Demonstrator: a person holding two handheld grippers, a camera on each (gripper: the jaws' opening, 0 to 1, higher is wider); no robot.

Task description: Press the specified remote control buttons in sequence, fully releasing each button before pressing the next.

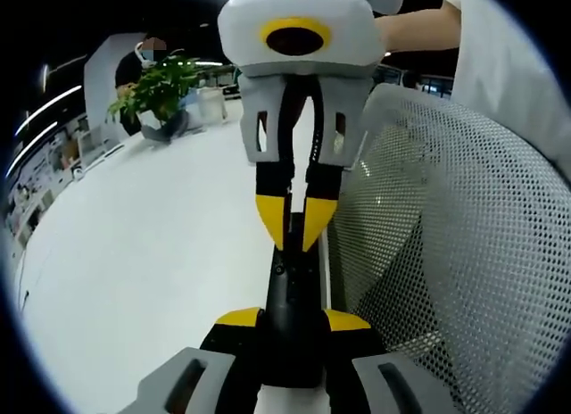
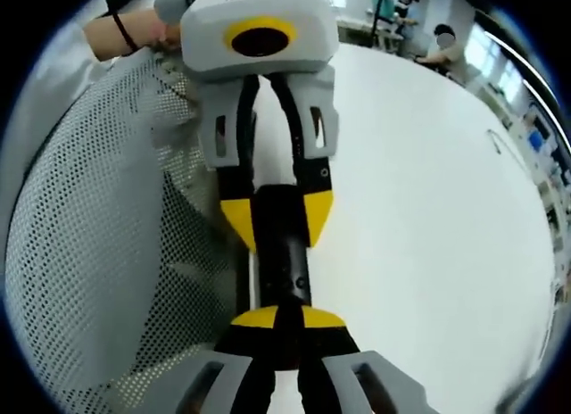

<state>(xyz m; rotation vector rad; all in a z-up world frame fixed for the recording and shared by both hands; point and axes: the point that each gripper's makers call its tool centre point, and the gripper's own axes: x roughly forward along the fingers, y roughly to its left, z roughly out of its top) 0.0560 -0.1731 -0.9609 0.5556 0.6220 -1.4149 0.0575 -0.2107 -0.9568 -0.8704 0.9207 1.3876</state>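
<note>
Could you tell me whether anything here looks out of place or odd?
Nothing looks spilled or broken. The one oddity is a mesh chair back crowding right beside the remote, which the left gripper grips at the table edge while the right gripper meets it.

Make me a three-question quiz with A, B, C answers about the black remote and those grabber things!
1. In the left gripper view, which side of the remote is the mesh chair on?
A. left
B. right
C. underneath

2. What colour are the gripper tips?
A. yellow
B. red
C. green

3. What is happening to the remote?
A. it lies alone on the table
B. the left gripper is holding it
C. it sits in a box

Answers:
1. B, the mesh is on the picture's right.
2. A, both grippers' tips are yellow.
3. B, the left gripper's jaws clamp its sides while the right gripper reaches onto it.
</note>
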